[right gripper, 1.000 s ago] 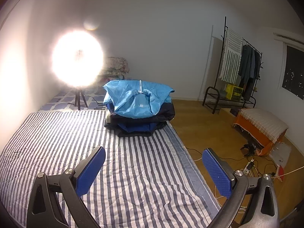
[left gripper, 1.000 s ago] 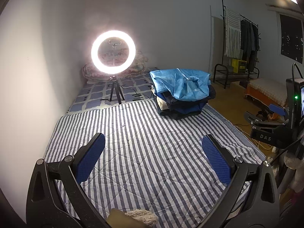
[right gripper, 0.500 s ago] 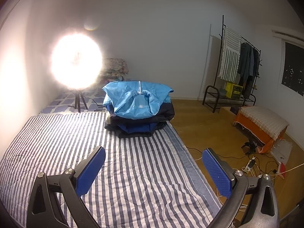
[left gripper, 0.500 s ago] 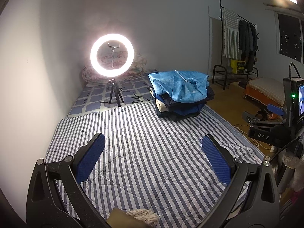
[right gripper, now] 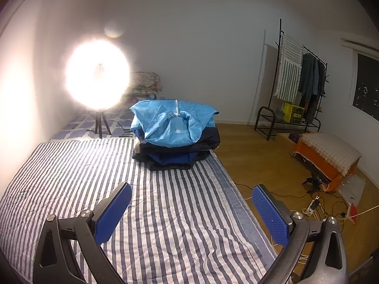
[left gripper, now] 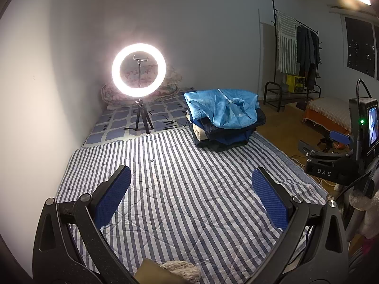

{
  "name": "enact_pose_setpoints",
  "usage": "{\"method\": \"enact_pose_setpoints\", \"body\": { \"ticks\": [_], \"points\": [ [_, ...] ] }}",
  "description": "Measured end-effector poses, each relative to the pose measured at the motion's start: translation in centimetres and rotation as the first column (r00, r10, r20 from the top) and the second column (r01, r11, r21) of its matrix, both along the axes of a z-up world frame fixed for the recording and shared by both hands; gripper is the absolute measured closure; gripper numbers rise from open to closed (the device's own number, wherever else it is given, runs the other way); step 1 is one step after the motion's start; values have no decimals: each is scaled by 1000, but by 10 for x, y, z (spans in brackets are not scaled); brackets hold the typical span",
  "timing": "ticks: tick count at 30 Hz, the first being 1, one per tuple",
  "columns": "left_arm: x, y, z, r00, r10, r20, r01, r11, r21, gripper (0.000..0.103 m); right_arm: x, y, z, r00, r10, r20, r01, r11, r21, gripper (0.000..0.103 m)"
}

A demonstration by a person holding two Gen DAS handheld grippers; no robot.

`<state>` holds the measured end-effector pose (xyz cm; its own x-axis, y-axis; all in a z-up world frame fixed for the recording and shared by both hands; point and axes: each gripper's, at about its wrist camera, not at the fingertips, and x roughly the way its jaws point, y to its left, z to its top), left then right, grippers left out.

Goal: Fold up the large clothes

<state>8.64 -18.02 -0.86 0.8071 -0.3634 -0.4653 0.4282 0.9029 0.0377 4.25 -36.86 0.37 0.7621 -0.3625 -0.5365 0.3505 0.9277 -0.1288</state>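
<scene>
A pile of folded clothes (left gripper: 225, 120) (right gripper: 176, 135) sits at the far right side of the striped quilt (left gripper: 189, 189) (right gripper: 71, 177), with a light blue garment (left gripper: 222, 108) (right gripper: 173, 120) on top of dark blue and black ones. My left gripper (left gripper: 190, 198) hangs open above the bare middle of the quilt, nothing between its blue pads. My right gripper (right gripper: 191, 210) is open too, over the quilt's right edge, well short of the pile. The right gripper's body (left gripper: 331, 163) shows at the right of the left wrist view.
A lit ring light on a tripod (left gripper: 139, 71) (right gripper: 98, 75) stands behind the quilt near the left wall. A clothes rack (right gripper: 298, 80) lines the back right wall. An orange-covered low bench (right gripper: 329, 156) and cables with a power strip (right gripper: 315, 203) lie on the wooden floor.
Both grippers have drifted slightly back and up, so the pile looks a little farther away. Their jaws stay open and empty.
</scene>
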Motion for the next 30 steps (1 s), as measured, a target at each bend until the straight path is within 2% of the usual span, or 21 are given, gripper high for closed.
{"method": "enact_pose_setpoints", "body": {
  "ticks": [30],
  "points": [
    [-2, 6, 2, 1000, -8, 21, 8, 1000, 12, 0, -2, 11, -6, 1000, 7, -13, -7, 1000, -18, 0]
  ]
}}
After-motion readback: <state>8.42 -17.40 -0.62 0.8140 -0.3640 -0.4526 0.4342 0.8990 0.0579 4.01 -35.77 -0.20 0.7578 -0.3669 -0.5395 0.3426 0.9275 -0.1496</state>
